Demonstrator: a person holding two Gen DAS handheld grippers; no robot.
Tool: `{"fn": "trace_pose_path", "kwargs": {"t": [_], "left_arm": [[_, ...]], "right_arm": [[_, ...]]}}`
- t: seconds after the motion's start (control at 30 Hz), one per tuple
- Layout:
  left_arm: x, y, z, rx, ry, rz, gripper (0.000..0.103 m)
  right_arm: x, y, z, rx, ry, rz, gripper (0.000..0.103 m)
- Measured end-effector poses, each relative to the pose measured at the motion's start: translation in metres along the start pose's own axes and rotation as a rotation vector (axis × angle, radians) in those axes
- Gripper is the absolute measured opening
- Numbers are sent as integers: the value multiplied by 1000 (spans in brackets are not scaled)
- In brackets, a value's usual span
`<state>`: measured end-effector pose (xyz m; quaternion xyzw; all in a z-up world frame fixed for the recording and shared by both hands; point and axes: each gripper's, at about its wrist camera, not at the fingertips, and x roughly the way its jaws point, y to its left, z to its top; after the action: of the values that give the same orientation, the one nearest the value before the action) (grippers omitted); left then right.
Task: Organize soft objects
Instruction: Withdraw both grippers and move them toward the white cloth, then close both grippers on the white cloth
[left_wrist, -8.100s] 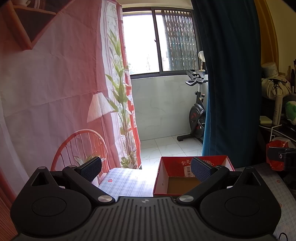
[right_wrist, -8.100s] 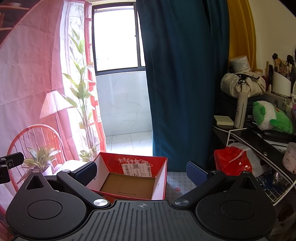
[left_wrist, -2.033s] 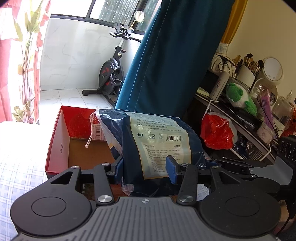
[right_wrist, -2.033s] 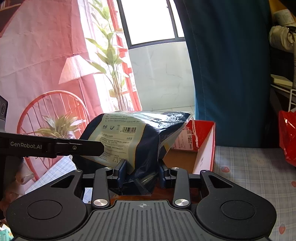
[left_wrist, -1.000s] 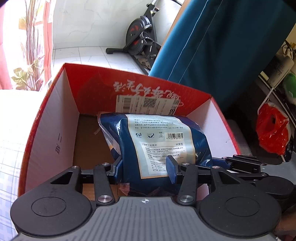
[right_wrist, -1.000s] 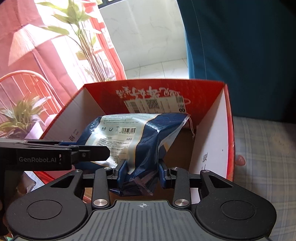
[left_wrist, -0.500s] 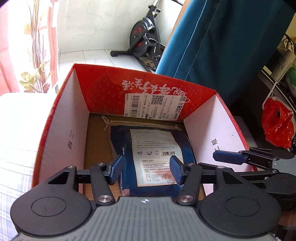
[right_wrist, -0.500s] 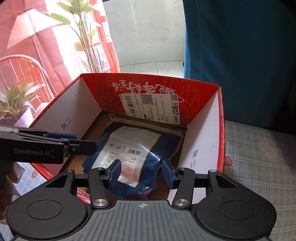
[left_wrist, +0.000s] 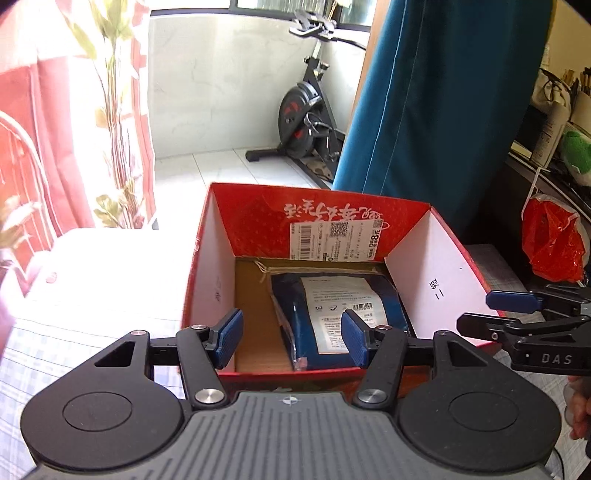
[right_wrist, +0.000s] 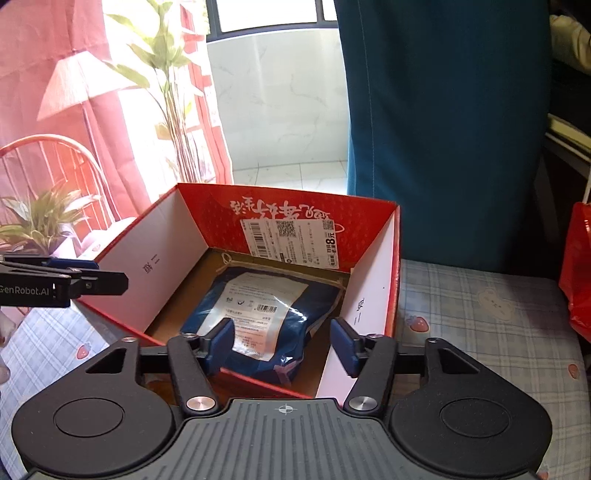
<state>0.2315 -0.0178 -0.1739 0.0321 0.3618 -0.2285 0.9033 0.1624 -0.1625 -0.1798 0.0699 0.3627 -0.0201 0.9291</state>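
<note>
A soft blue packet with a white label (left_wrist: 334, 314) (right_wrist: 258, 314) lies flat on the cardboard floor of the red box (left_wrist: 255, 218) (right_wrist: 303, 210). My left gripper (left_wrist: 291, 339) hangs above the box's near edge, its jaws opening, with nothing between the blue pads. My right gripper (right_wrist: 282, 343) hovers over the near right corner of the box, its jaws opening too, clear of the packet. The right gripper also shows at the right edge of the left wrist view (left_wrist: 513, 314), and the left gripper at the left edge of the right wrist view (right_wrist: 70, 275).
The box stands on a checked cloth (right_wrist: 480, 314). A red plastic bag (left_wrist: 554, 240) hangs at the right by a cluttered shelf. A teal curtain (left_wrist: 443, 110) hangs behind the box, an exercise bike (left_wrist: 306, 122) stands beyond, and a red chair (right_wrist: 48, 166) with plants sits left.
Both grippers let go of the blue packet, which now lies on the box floor. Both pulled back and up from the box while their jaws spread wider.
</note>
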Motion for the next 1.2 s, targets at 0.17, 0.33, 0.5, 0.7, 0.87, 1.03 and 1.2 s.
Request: {"fn": "trace_pose_path", "kwargs": {"t": [0.17, 0.33, 0.5, 0.7, 0.87, 1.03, 1.2], "left_arm": [[-30, -2, -13, 28, -55, 36, 94], [-51, -4, -31, 36, -70, 24, 103], [-62, -7, -50, 32, -60, 24, 103], [-75, -9, -73, 27, -57, 38, 103], [-82, -10, -95, 29, -42, 23, 103], [-87, -9, -117, 23, -17, 5, 103], [-91, -3, -144, 6, 12, -7, 103]], "right_arm": [[-25, 3, -10, -17, -33, 38, 88], [-50, 9, -23, -37, -56, 34, 103], [-61, 14, -38, -30, -44, 36, 103], [-74, 22, -61, -47, -37, 50, 103], [-83, 27, -86, -66, -13, 54, 103], [-96, 27, -112, -75, 7, 67, 103], [-100, 27, -141, -74, 64, 76, 103]]}}
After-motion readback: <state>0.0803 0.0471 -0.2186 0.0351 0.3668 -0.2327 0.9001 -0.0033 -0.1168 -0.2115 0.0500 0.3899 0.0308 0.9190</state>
